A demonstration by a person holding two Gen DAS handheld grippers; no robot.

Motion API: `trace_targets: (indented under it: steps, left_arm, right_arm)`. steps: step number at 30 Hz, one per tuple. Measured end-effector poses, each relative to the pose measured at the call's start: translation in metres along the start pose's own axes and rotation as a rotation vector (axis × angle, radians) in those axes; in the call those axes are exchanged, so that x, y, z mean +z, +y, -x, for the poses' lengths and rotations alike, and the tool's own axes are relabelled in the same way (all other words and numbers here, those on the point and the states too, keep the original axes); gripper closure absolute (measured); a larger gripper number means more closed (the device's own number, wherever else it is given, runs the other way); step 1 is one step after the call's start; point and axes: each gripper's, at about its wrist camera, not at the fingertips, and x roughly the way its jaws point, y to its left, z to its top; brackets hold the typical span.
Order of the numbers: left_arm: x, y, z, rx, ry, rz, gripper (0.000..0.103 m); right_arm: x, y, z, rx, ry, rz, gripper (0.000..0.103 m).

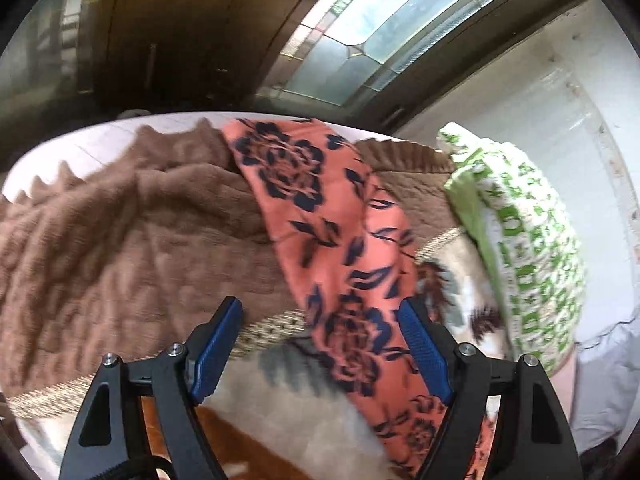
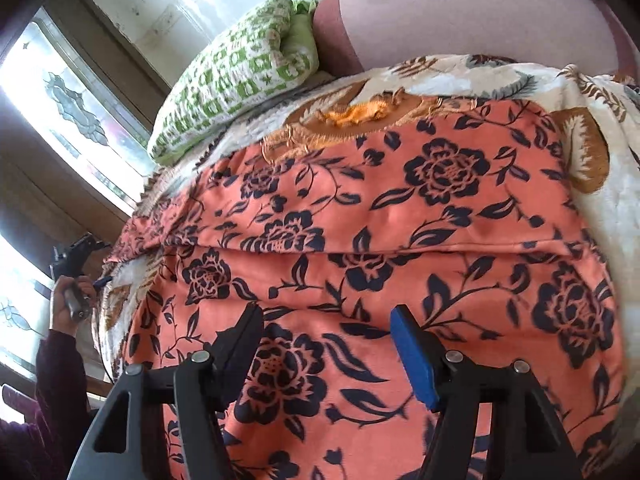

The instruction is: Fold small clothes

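An orange cloth with dark blue flowers (image 2: 400,216) lies spread on the bed, with a fold line across its middle. In the left wrist view it (image 1: 332,240) runs as a long strip from the far edge towards me. My left gripper (image 1: 320,316) is open, its blue pads on either side of the strip just above it. My right gripper (image 2: 326,320) is open and empty, hovering over the near half of the cloth. The left gripper (image 2: 86,256) also shows at the cloth's left end in the right wrist view.
A cream floral blanket (image 2: 592,92) covers the bed, with a brown fleece blanket (image 1: 120,220) at one end. A green and white pillow (image 2: 236,68) lies by the wall and window. A pink headboard (image 2: 460,12) stands behind.
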Motion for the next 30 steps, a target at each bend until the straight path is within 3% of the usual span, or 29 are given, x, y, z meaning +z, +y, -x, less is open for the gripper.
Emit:
trace_targets:
  steps: [2, 4, 8, 12, 16, 17, 18, 19, 20, 22, 26, 30]
  left_arm:
    - [-0.002, -0.005, -0.003, -0.021, -0.007, 0.0, 0.025]
    - [-0.003, -0.006, -0.007, -0.039, 0.003, 0.008, 0.035]
    - [-0.002, -0.011, -0.014, -0.035, -0.014, 0.015, 0.036]
    - [0.015, -0.001, -0.034, -0.089, -0.007, 0.087, 0.036]
    - [0.029, 0.002, -0.04, -0.14, -0.025, 0.121, 0.036]
    - [0.031, 0.003, -0.042, -0.147, -0.032, 0.127, 0.043]
    - [0.032, 0.005, -0.045, -0.148, -0.036, 0.134, 0.05]
    - [0.033, 0.008, -0.047, -0.144, -0.037, 0.145, 0.066]
    - [0.033, 0.012, -0.05, -0.153, -0.038, 0.165, 0.084]
    - [0.031, 0.018, -0.053, -0.167, -0.037, 0.19, 0.099]
    - [0.025, -0.005, -0.039, -0.161, -0.085, 0.089, 0.099]
    - [0.003, -0.067, -0.005, -0.231, -0.152, -0.083, 0.099]
  right_arm:
    - [0.002, -0.001, 0.001, -0.003, -0.012, 0.034, 0.034]
    - [0.003, -0.003, 0.0, 0.008, -0.017, 0.047, 0.034]
    - [0.005, -0.012, -0.002, 0.033, -0.028, 0.044, 0.035]
    - [0.005, -0.02, -0.01, 0.046, -0.017, 0.037, 0.037]
    - [0.008, -0.024, -0.016, 0.056, -0.013, 0.028, 0.045]
    - [0.008, -0.023, -0.017, 0.058, -0.014, 0.034, 0.049]
    - [0.009, -0.021, -0.018, 0.056, -0.013, 0.045, 0.059]
    - [0.01, -0.02, -0.019, 0.053, -0.012, 0.048, 0.066]
    - [0.01, -0.02, -0.021, 0.054, -0.011, 0.045, 0.066]
    - [0.011, -0.02, -0.022, 0.053, -0.017, 0.04, 0.072]
    - [0.016, -0.018, -0.017, 0.047, -0.052, 0.043, 0.077]
    - [0.023, -0.015, -0.004, 0.063, -0.098, 0.029, 0.077]
